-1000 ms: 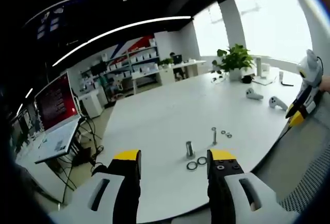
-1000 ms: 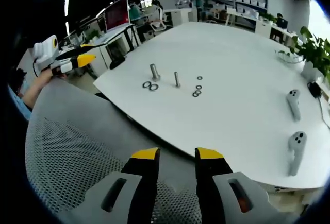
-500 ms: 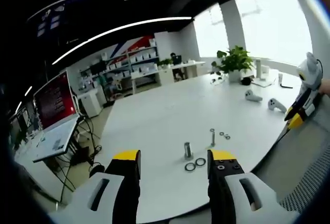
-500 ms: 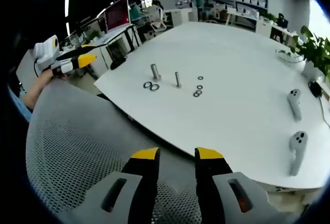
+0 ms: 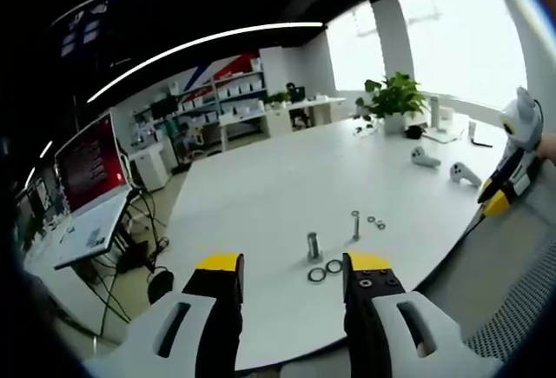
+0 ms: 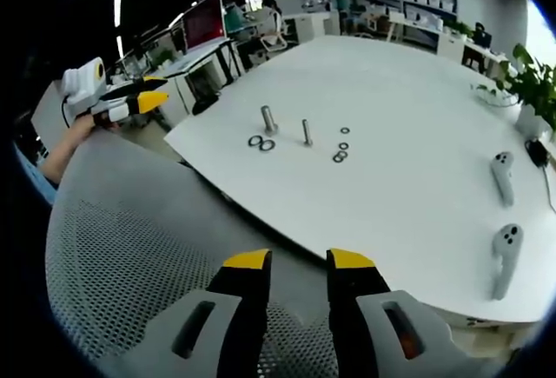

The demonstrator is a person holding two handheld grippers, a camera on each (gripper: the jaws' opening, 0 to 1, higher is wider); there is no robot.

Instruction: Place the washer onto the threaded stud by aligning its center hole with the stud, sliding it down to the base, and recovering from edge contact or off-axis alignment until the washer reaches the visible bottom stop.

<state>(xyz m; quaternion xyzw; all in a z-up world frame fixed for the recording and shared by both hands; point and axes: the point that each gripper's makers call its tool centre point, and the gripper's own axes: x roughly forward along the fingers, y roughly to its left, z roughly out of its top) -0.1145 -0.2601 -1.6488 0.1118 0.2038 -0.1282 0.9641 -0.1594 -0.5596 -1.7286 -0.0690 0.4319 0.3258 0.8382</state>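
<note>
Both claws hang empty with jaws apart, but the left claw [image 5: 288, 267] is nearer: washers [image 5: 325, 269] lie flat just ahead by the counter [image 5: 261, 195] edge, beside the upright stud [image 5: 354, 224].

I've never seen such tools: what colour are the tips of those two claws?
Bright yellow tips on black fingers, clearest in the right gripper view.
</note>
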